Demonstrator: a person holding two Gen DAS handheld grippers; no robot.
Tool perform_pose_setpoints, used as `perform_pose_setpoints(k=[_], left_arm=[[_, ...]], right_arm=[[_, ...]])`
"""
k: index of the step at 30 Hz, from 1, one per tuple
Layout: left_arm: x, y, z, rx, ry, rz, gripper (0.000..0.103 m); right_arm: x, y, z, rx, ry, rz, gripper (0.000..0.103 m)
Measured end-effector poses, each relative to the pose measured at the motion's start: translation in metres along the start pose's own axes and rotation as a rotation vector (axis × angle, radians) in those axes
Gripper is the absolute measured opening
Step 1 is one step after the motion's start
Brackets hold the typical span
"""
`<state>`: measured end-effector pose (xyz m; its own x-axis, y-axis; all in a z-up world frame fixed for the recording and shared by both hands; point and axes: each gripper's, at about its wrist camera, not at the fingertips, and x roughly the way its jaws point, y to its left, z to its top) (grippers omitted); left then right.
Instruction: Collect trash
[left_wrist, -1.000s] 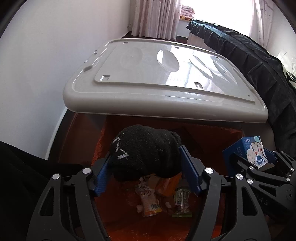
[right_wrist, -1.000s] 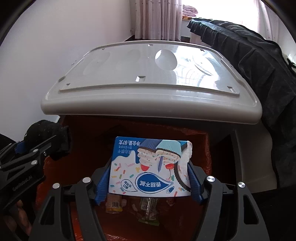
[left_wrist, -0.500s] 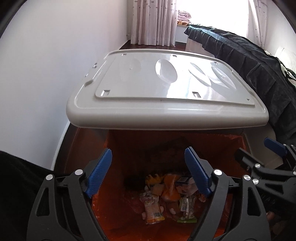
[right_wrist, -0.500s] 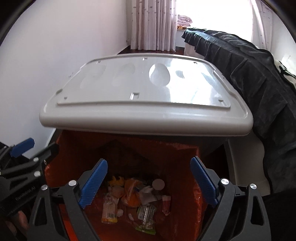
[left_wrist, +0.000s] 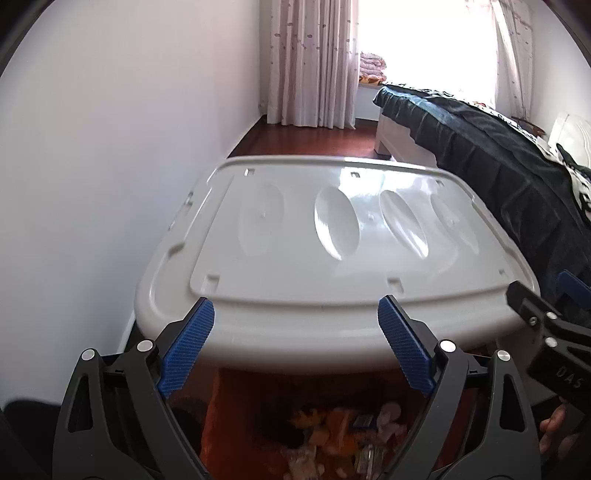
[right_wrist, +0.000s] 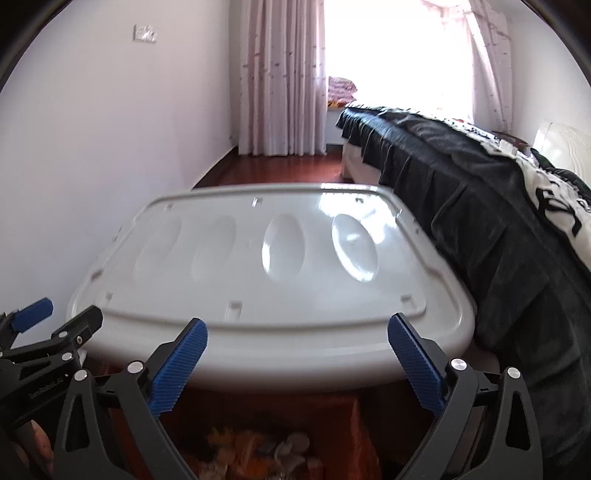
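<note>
1. trash (left_wrist: 343, 432) lies heaped at the bottom of an orange-lined bin (left_wrist: 221, 402), low in both wrist views, under the raised grey lid (left_wrist: 332, 251) that fills the middle of each frame.
2. left gripper (left_wrist: 295, 350) hangs over the bin mouth with its blue pads (left_wrist: 186, 349) spread wide and nothing between them.
3. right gripper (right_wrist: 297, 363) hangs beside it, jaws equally wide and equally empty; each tool shows at the edge of the other's view.
4. step in hand, by the look of it: a drop is done, with both claws bare above the bin and the litter inside it.
5. next move likely calls for pulling both tools back from the opening and turning to find more litter, if any remains; no loose litter shows outside the bin in these views.
6. the pile reads as small crumpled wrappers and packets in orange, yellow, white and a touch of blue, blurred and partly hidden behind the gripper frames, so single items are hard to name.
7. a bed with a dark cover (right_wrist: 480, 206) stands just beside the bin on the right, a curtained window (right_wrist: 280, 74) beyond.
</note>
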<state>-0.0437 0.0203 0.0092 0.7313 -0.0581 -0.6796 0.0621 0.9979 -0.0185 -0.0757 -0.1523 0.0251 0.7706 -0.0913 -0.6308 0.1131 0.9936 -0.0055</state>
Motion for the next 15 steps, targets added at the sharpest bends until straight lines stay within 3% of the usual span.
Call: perform_pose_setpoints(k=[8, 15], left_arm=[[0.033, -0.003, 0.047, -0.028, 0.000, -0.007, 0.088], [0.054, -0.011, 0.076, -0.006, -0.016, 0.032, 0.092]], right_arm=[[0.024, -0.006, 0.047, 0.024, -0.055, -0.019, 0.098], [0.042, -0.012, 0.076, 0.053, -0.091, -0.023, 0.098]])
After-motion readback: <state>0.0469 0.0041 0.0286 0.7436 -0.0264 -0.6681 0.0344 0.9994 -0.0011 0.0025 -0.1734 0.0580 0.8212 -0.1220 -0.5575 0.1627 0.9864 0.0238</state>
